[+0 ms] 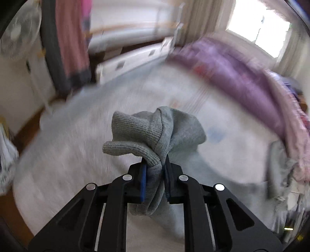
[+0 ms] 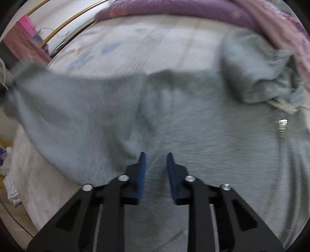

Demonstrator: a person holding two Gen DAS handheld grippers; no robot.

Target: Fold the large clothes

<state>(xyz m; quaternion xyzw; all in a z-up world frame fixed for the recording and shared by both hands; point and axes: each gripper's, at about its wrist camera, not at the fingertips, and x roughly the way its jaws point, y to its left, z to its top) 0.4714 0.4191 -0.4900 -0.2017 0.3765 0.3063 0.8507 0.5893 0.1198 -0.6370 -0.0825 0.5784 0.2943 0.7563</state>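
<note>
While the cuff hangs in the pinch: each line below reads what both wrist views show.
Left gripper [image 1: 154,164]: pressed together on the ribbed cuff [image 1: 135,139] of a grey sweatshirt [image 2: 174,120], with bunched knit bulging above the blue pads.
Right gripper [image 2: 156,160]: spread, nothing between its fingers, poised over the sweatshirt's body.
Garment: spread across the pale bedsheet [image 2: 145,42]; 1 sleeve [image 2: 64,108] is lifted toward the left, and the hood [image 2: 257,71] with its drawstring lies bunched by the purple blanket [image 2: 184,9].
Risk 1: the cuff is gathered unevenly, so a quick pull could slip it free.
Risk 2: with the right gripper not pinning anything, dragging the sleeve may shift or wrinkle the body.
Risk 3: the bunched hood could fold in crooked.
Writing: none legible; a small shiny tag [image 2: 282,126] is too blurred to read.
</note>
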